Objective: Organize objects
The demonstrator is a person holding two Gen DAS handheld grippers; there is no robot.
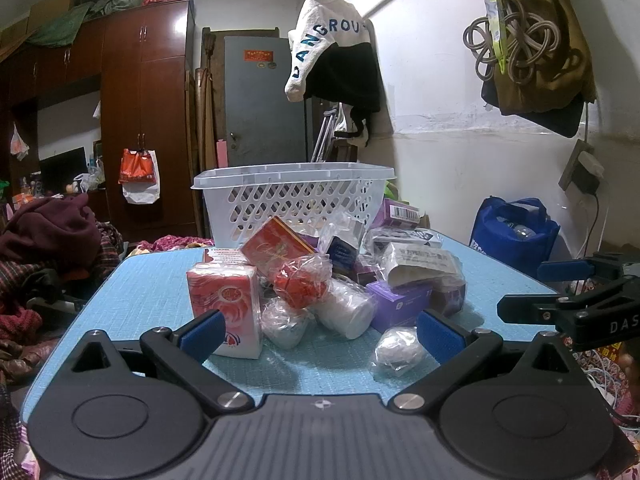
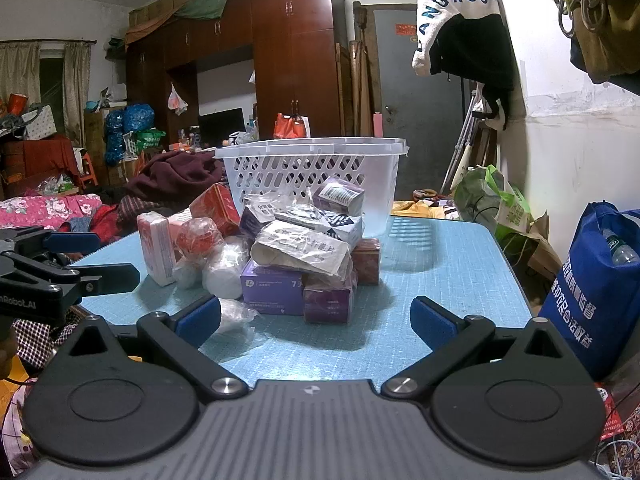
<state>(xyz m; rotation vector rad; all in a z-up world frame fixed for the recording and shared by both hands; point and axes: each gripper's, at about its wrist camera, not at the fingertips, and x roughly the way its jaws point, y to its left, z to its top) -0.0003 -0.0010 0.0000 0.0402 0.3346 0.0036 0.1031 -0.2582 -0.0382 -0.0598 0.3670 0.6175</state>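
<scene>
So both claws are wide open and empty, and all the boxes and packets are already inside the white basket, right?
Not quite. The boxes and packets lie piled on the blue table in front of the white basket, as the right wrist view shows. Both claws, left and right, are indeed open and empty.

White lettering "DAS" stood on the right gripper (image 1: pixel 566 280) body, and "nRobot.AI" on the left gripper (image 2: pixel 94 258). The hanging white garment (image 1: pixel 328 36) read "ANGROU" in blue. A purple box (image 2: pixel 274 286) bore what looked like "7"; its smaller print was illegible.
</scene>
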